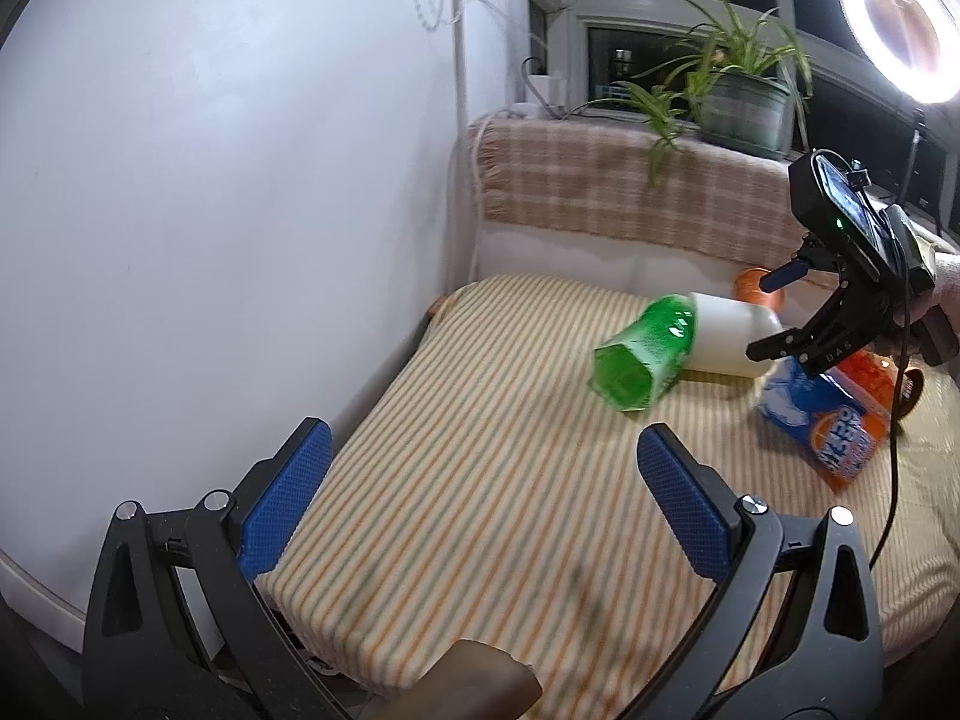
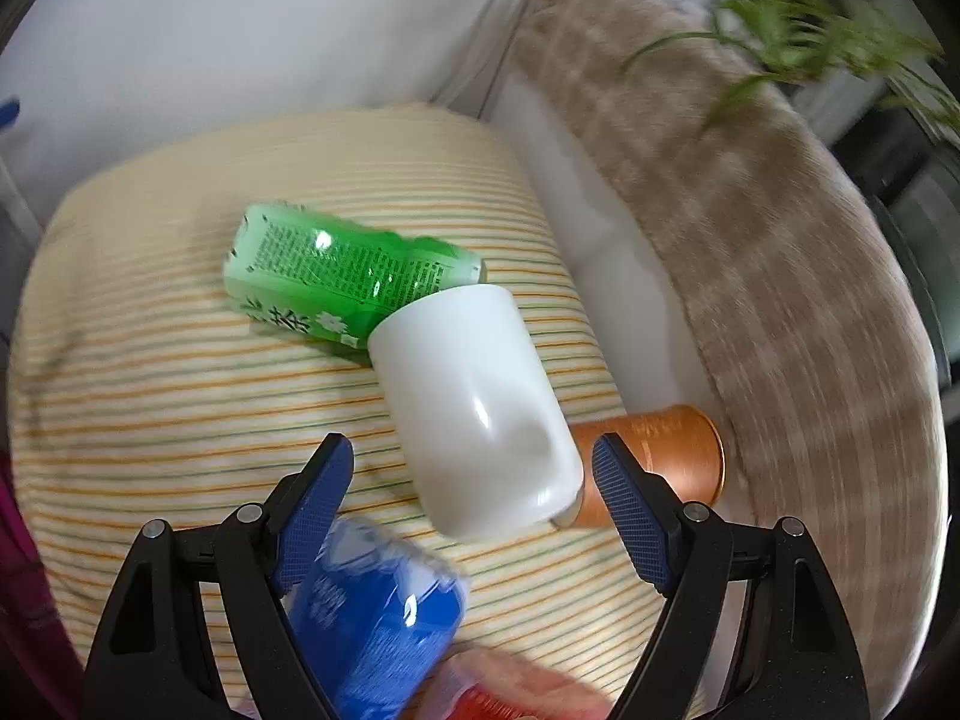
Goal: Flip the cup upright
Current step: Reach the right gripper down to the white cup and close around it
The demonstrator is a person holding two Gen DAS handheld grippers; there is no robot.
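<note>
Striped cloth (image 2: 150,420) covers the table, white wall behind it. On it the white cup (image 2: 480,414) lies on its side in the middle of the right wrist view, closed base toward the camera and mouth pointing away toward the upper left. Its far end touches a green bottle (image 2: 336,276), also lying down, which runs off toward the upper left. An orange can (image 2: 660,456) lies just beside the cup on the right, touching or nearly so, hard to say.

Right gripper (image 2: 474,498) has its jaws wide apart and the cup's near end sits roughly between the blue pads (image 2: 630,516), but nothing is pinched and I can't tell if either pad touches it. A blue and orange snack bag (image 2: 372,612) is blurry at the bottom, under the left pad.

Left gripper (image 1: 486,504) is at the bottom of its own view, jaws wide apart and holding nothing, well apart from the cup (image 1: 729,336). A potted plant (image 1: 738,102) sits on the sill upper right, ring light (image 1: 900,24) in the corner.
</note>
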